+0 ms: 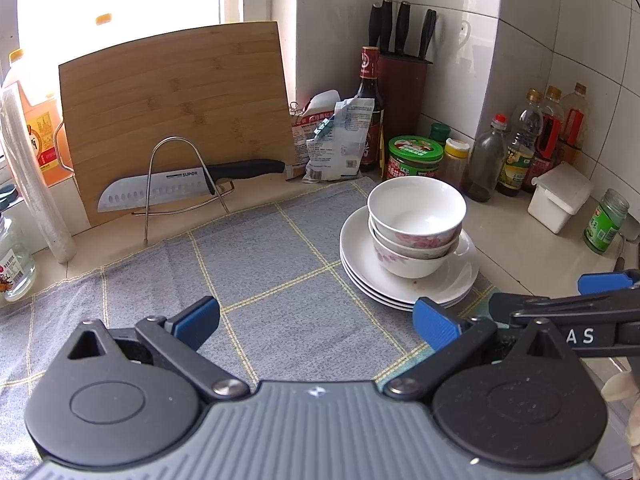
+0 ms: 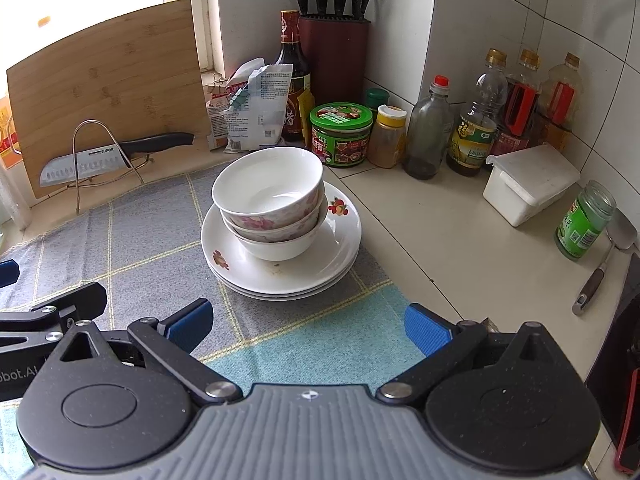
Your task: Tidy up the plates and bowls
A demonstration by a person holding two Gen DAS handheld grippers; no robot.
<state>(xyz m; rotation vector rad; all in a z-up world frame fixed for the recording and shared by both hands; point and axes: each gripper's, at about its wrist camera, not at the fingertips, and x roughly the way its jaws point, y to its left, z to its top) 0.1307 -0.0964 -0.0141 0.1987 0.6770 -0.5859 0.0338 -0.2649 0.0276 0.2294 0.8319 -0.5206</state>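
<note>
**Stack built, both grippers hanging back empty**

Going left to right. Board [image 1: 176,112] is leaning upright at the back left, knife [image 1: 188,186] lying across the wire rack [image 1: 180,184] in front of it, blade tip pointing left. Cloth [image 1: 260,280] is covering the counter middle.

Left gripper [image 1: 316,328] is hovering low over the cloth, jaws spread wide, nothing between them. Right gripper [image 2: 308,328] is sitting just beside it to the right, jaws equally wide, also holding nothing; its near edge is over the cloth's lighter patch.

Stack is sitting on the cloth's right edge, near the back corner. Plates [image 2: 280,276], three as far as I can tell, are lying flat, faces up. Bowls [image 2: 272,208], three nested, are standing on the plates, mouths up, leaning slightly left in the right wrist view. Round pieces, so no long axis in plan; the stack's axis is running vertical, a bit tilted at the top.

Jars and bottles [image 2: 472,120] are crowding the counter right of the stack, white box [image 2: 528,184] further right.

Judgement: sorting looks mostly finished, or the pile is waiting to be moved. Any next move is calling for a rim grip on the top bowl, lifting straight up so the tilted nest is not toppling.
</note>
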